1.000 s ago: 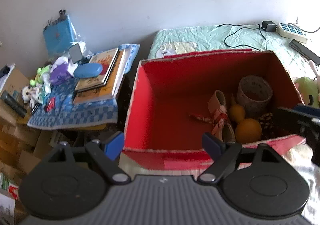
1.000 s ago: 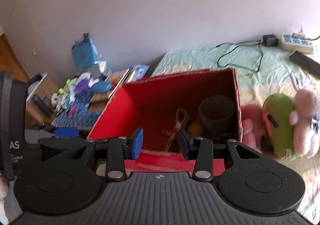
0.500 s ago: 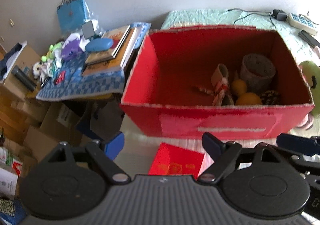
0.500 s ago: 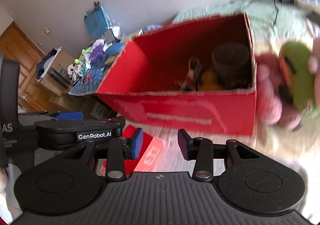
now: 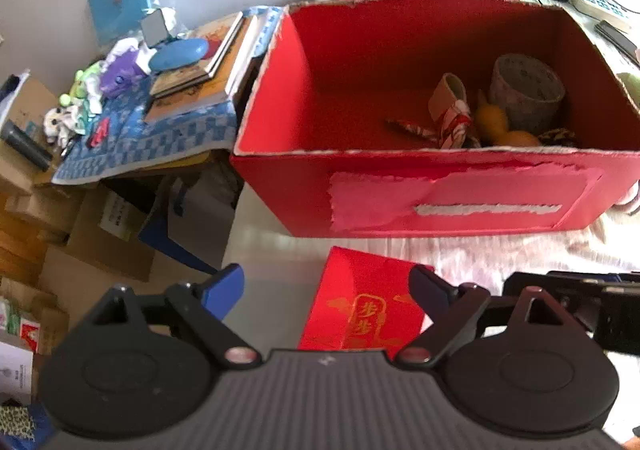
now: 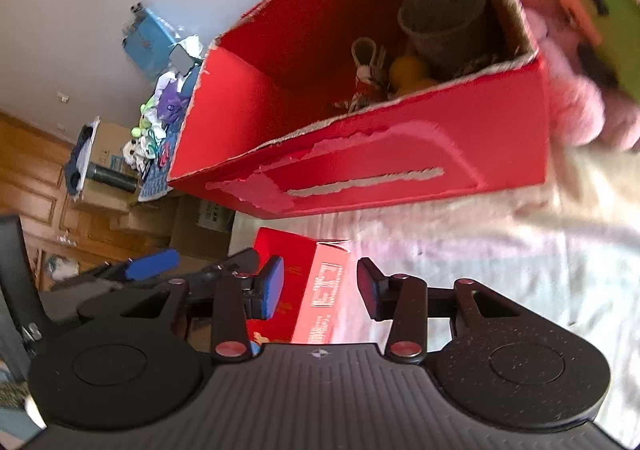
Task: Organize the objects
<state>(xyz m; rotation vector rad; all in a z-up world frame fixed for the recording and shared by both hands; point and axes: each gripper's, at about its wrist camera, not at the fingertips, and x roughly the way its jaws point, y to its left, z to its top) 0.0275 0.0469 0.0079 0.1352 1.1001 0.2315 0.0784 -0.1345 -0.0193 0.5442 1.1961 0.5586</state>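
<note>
A big open red cardboard box [image 5: 460, 202] [image 6: 380, 178] stands on the bed. Inside it lie a grey cup [image 5: 526, 92], a patterned shoe [image 5: 450, 110] and orange fruits [image 5: 494, 118]. A small red box with gold print [image 5: 366, 310] [image 6: 316, 290] lies on the bed in front of it. My left gripper [image 5: 326, 292] is open, its jaws wide apart around the small box's near end. My right gripper [image 6: 320, 290] is open, with the small box between its fingers, apart from them.
A side table with a blue checked cloth [image 5: 140, 134] holds books [image 5: 200, 62] and small toys left of the big box. Cardboard boxes [image 5: 104, 226] stand below it. Green and pink plush toys [image 6: 588, 10] lie right of the big box. A power strip [image 5: 596, 2] lies behind.
Both grippers have pulled back and down from the big box. The small red box has come into view and now sits between the fingers of each. The right view has tilted.
</note>
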